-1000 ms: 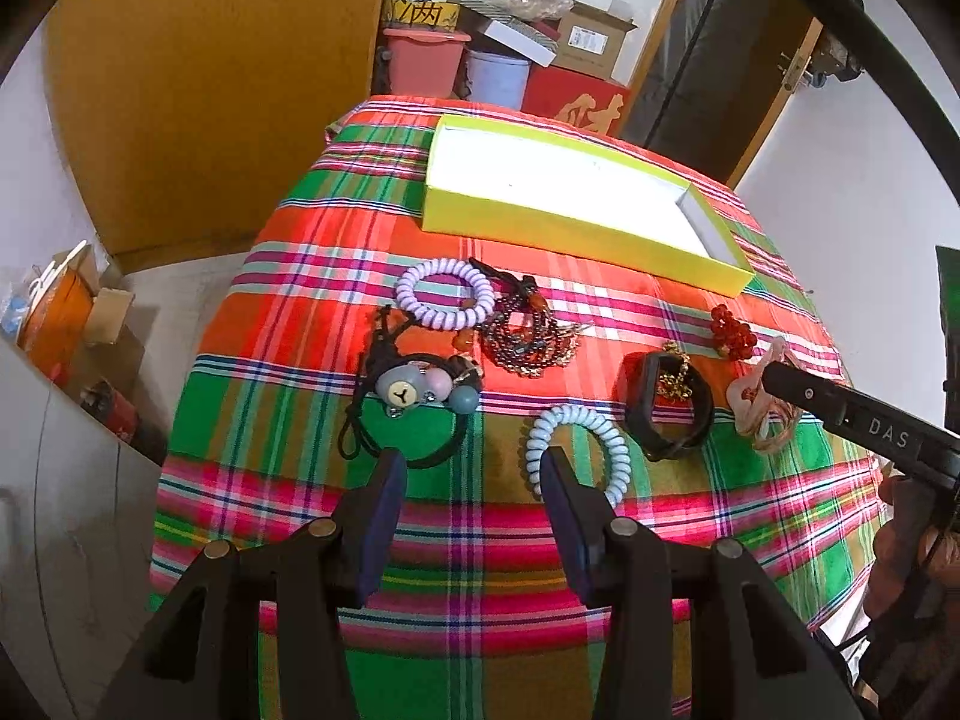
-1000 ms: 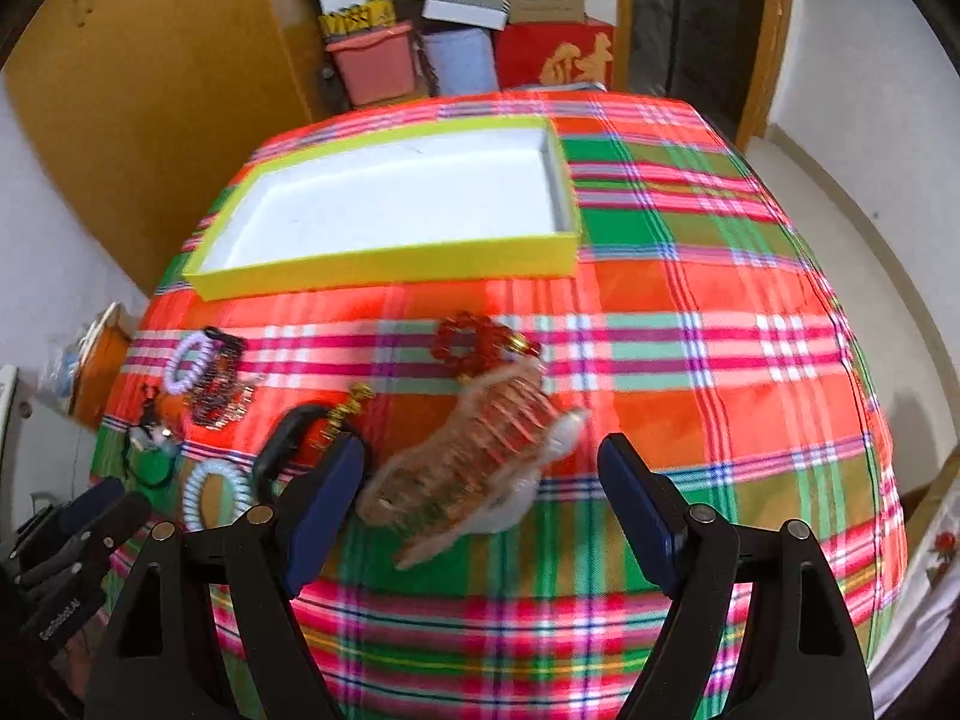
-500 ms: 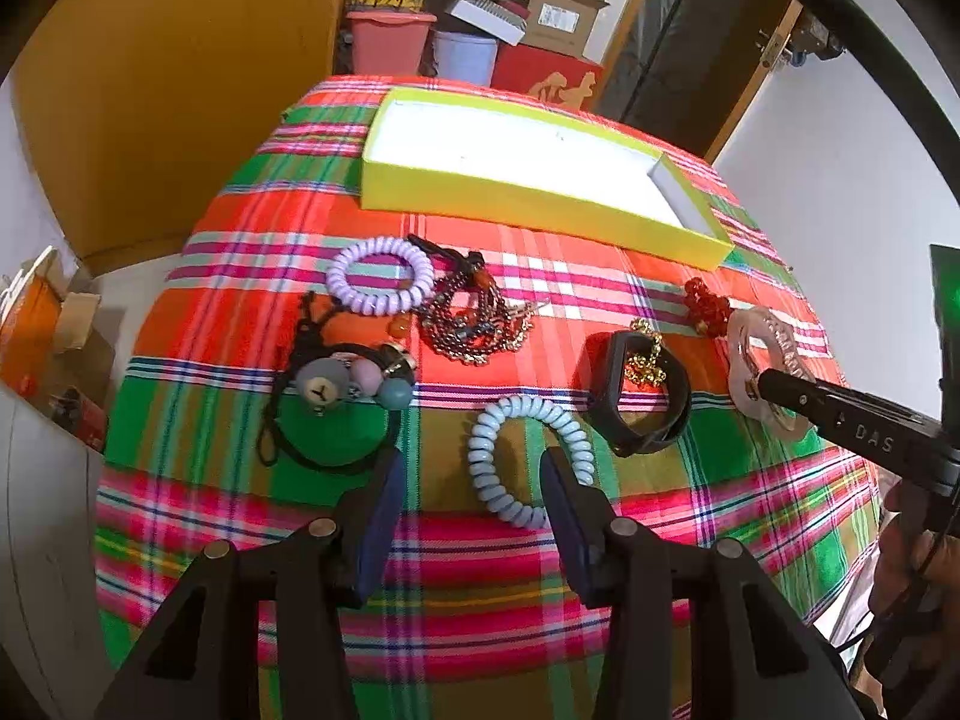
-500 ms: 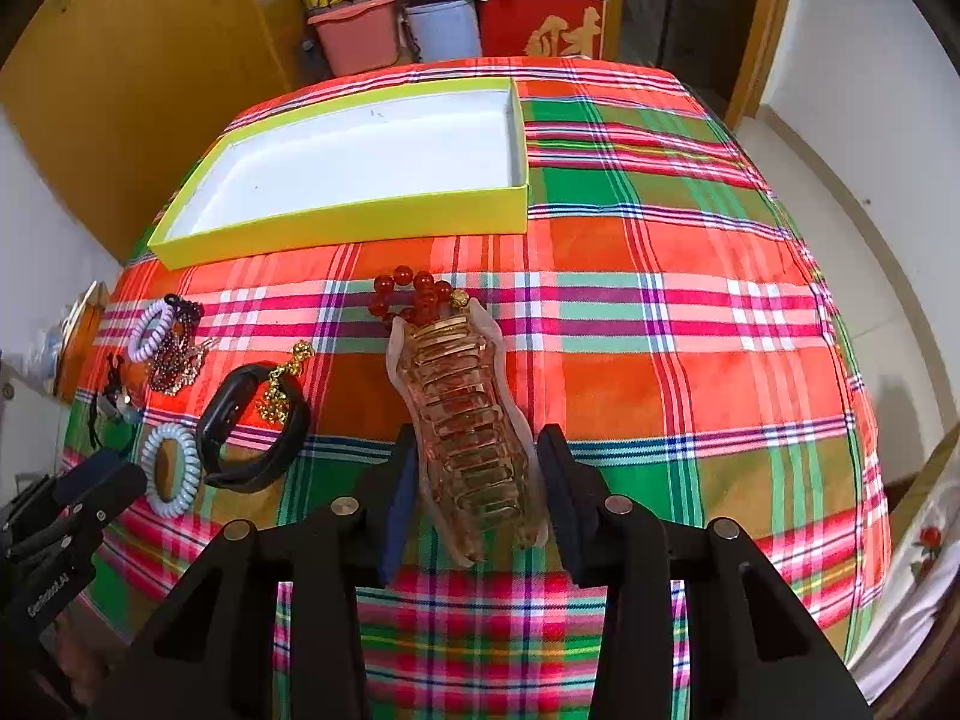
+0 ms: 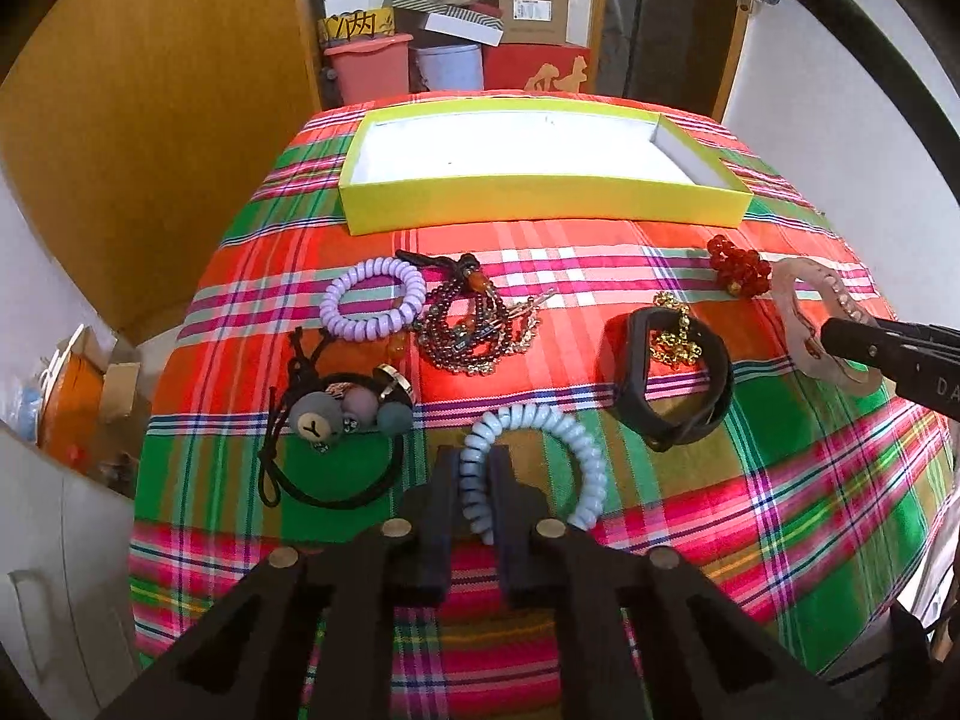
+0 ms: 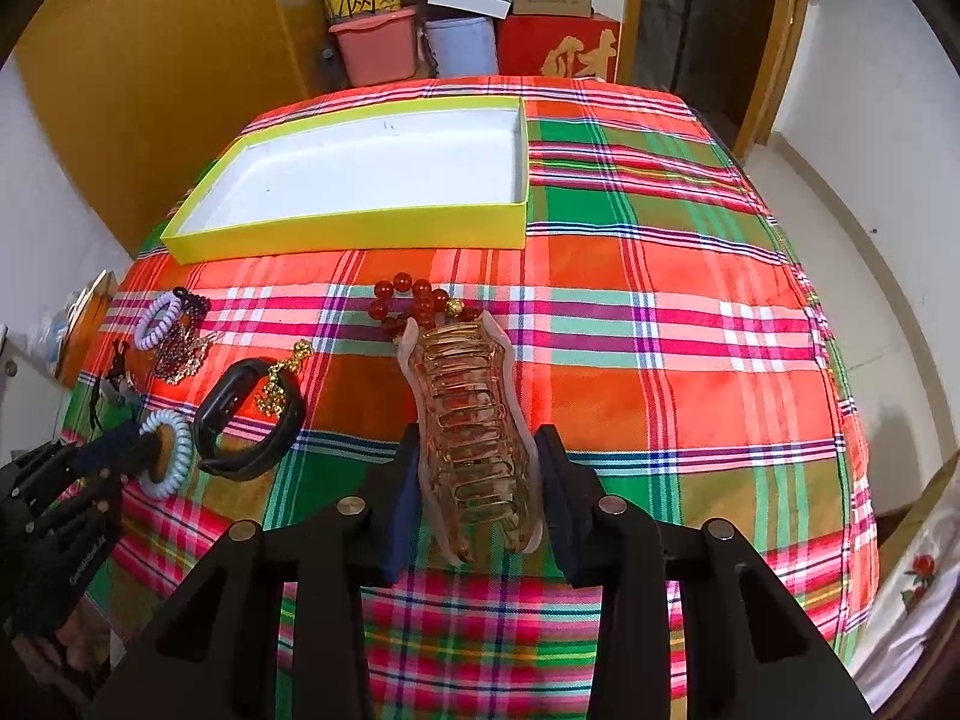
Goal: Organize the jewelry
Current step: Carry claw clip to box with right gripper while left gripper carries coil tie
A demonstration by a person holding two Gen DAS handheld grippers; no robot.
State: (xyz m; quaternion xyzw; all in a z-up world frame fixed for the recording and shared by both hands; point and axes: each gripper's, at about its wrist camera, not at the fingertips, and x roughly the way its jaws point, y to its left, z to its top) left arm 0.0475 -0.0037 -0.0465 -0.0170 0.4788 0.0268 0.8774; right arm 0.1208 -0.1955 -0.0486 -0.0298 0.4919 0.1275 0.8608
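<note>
The pale blue coil hair tie (image 5: 528, 462) is pinched at its 8 o'clock edge by the left hand-held gripper (image 5: 474, 480) — the pink claw clip (image 6: 471, 426) is clamped by the right hand-held gripper (image 6: 477, 480); both are low over the plaid worktop (image 6: 660, 360), the yellow tray (image 6: 360, 228) at 12 o'clock.

Bare plaid cloth (image 6: 660, 276) right of the yellow tray (image 6: 342, 234) leaves passage; jewelry crowds the left.
</note>
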